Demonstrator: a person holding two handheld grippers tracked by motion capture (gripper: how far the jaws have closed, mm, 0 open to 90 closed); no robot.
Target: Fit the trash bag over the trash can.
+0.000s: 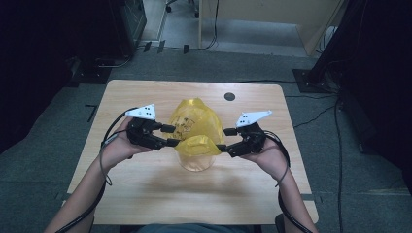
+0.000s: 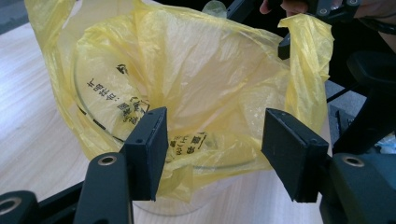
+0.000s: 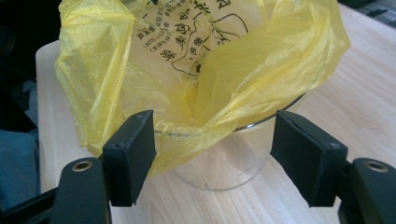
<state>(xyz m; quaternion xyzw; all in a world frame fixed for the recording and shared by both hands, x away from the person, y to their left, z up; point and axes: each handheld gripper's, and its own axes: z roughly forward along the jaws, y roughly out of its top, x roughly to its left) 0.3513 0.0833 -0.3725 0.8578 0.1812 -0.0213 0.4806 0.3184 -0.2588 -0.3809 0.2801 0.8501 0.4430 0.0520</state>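
Left tool (image 1: pixel 171 135): jaws stood wide apart in the left gripper view, nothing pinched between them. The yellow plastic bag (image 2: pixel 196 79) hung just beyond the pads, its film draped against the inner face of the left-hand pad; touching or merely in front, could not tell.

Right tool (image 1: pixel 224 140): likewise wide in the right gripper view, jaws straddling the near lip of the bag, no film clamped. In the high view the two tools faced each other from either side of the bag.

Bag sat over the mouth of a clear round container (image 3: pixel 224 163), which stood on the tabletop (image 1: pixel 145 194) about midway between the left and right edges, somewhat nearer the front edge. The film was folded down over the rim on some sides and stood up loose and crumpled elsewhere. Black printed characters showed on the film.

Handling, by judgement: film very light, limp, slippery, prone to tearing if pulled hard against the rim. Container looked light too and might slide or tip when the bag is tugged. Best hold: the loose upstanding edge of the film, pinched on a doubled fold on opposite sides, pulled outward and down evenly.
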